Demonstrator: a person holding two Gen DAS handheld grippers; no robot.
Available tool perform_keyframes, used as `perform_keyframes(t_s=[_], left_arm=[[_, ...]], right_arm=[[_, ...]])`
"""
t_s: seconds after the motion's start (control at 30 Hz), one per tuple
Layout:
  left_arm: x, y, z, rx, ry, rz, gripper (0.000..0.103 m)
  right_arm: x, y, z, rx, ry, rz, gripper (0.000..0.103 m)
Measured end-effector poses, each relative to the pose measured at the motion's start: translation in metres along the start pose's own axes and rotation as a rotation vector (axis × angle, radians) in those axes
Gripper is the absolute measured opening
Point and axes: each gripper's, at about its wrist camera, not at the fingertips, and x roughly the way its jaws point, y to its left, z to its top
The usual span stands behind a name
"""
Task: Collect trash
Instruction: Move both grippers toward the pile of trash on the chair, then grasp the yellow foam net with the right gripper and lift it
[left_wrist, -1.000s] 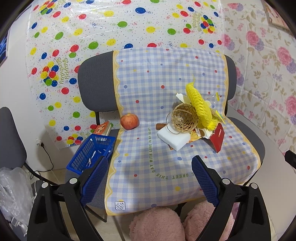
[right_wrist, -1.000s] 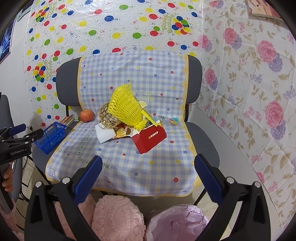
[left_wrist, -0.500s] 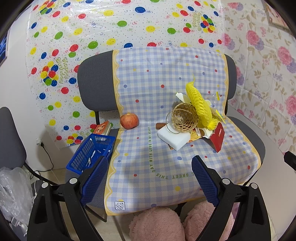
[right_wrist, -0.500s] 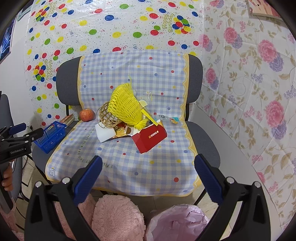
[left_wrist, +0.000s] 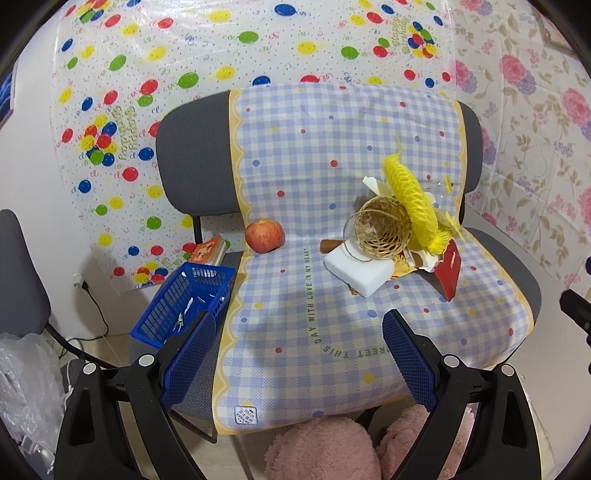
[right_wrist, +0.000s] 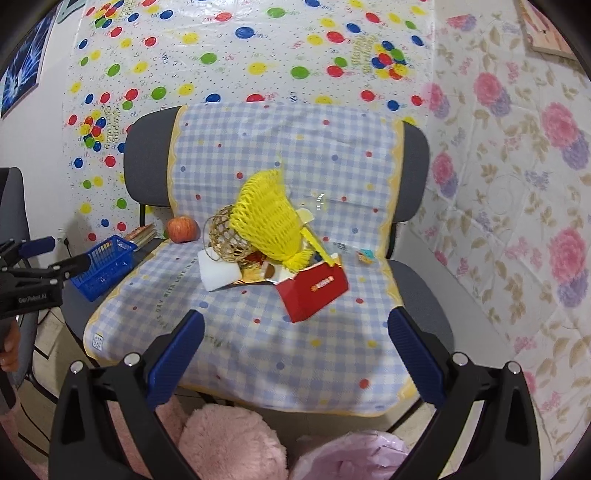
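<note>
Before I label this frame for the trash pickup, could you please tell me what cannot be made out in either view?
- Brown item, left wrist view: mostly hidden behind the white foam block and wicker ball.
- Blue basket contents, left wrist view: pale bits too small to identify.
- Papers under the yellow foam net, right wrist view: covered by it and the red box.
- Pink bag, right wrist view: cut off by the bottom edge.

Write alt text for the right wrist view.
Open right gripper hovers before a checked cloth on a chair, where a trash pile sits: yellow net, red box, white block, wicker ball. An apple and blue basket lie left.
</note>
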Motion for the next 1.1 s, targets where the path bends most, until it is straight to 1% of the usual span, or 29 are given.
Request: perform_keyframes(t_s=[0.03,0.07,0.13,0.17,0.27,0.33,0.43,0.63,0.7,0.8,0.97,1.1], left_arm=[[0.003,0.001,0.000,0.002,0.006,-0.004,0.091],[0.006,0.002,0.000,0.006,0.007,-0.005,0.091],[0.011,0.004,0.001,0.004,0.013,-0.005,0.091],[0.014,0.006,0.002,-0.001,0.016,-0.008,0.091],[0.025,0.010,0.005,-0.017,0.027,0.000,0.091],[0.033,0.011,0.009,-0.024,0.030,0.005,0.091],[0.047,0.012,0.016,-0.022,0.044,0.004,0.091],[0.070,0.014,0.036,-0.009,0.038,0.013,0.091],[0.076,0.014,0.043,-0.009,0.026,0.015,0.091],[0.088,0.014,0.051,-0.013,0.020,0.010,0.091],[0.106,0.014,0.054,-0.020,0.038,0.003,0.091],[0.112,0.014,0.052,-0.010,0.047,0.007,0.091]], right_arm=[[0.005,0.001,0.002,0.009,-0.006,0.013,0.097],[0.004,0.001,0.004,0.059,-0.050,0.043,0.097],[0.008,0.005,0.010,0.064,-0.114,0.046,0.097],[0.010,0.008,0.016,0.060,-0.116,0.045,0.097],[0.030,0.012,0.021,0.017,-0.019,0.047,0.097],[0.041,0.012,0.022,-0.001,0.014,0.045,0.097],[0.058,0.013,0.027,-0.028,0.039,0.024,0.097],[0.088,0.021,0.033,-0.079,0.052,0.055,0.096],[0.100,0.028,0.038,-0.102,0.053,0.059,0.087],[0.118,0.036,0.046,-0.115,0.060,0.085,0.081],[0.150,0.049,0.060,-0.127,0.054,0.105,0.076],[0.177,0.058,0.073,-0.124,0.053,0.090,0.072]])
